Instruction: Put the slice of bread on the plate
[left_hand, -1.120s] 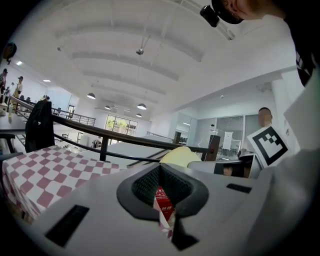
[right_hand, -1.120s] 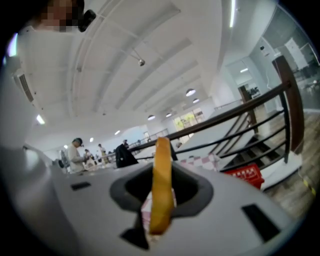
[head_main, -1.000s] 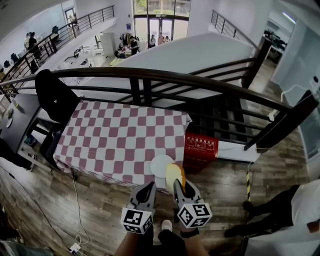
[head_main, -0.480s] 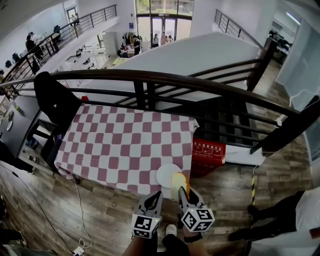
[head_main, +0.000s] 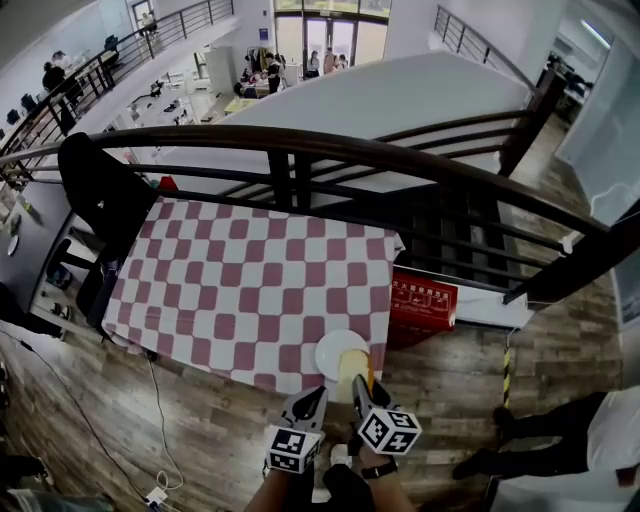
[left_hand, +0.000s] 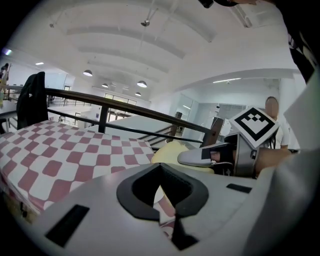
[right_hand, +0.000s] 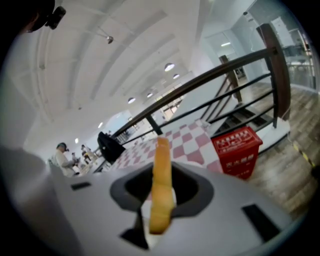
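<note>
Right gripper view: bread (right_hand: 161, 150) is pinched by the right gripper (right_hand: 162, 172) by the plate (head_main: 327, 353), not set down yet; left gripper (head_main: 319, 393) is closed, empty.

Both tools sunk lower, marker cubes look smaller in head view; right tool (head_main: 364, 388) brought bread slice (head_main: 350, 368) down, slice now overlaps near part of plate (head_main: 326, 350), before more at its right edge; left tool (head_main: 312, 402) came down beside it; checkered surface (head_main: 250, 290) looks bigger in head view.

Checkered table (head_main: 250, 280) (plate (head_main: 327, 352) near edge)
</note>
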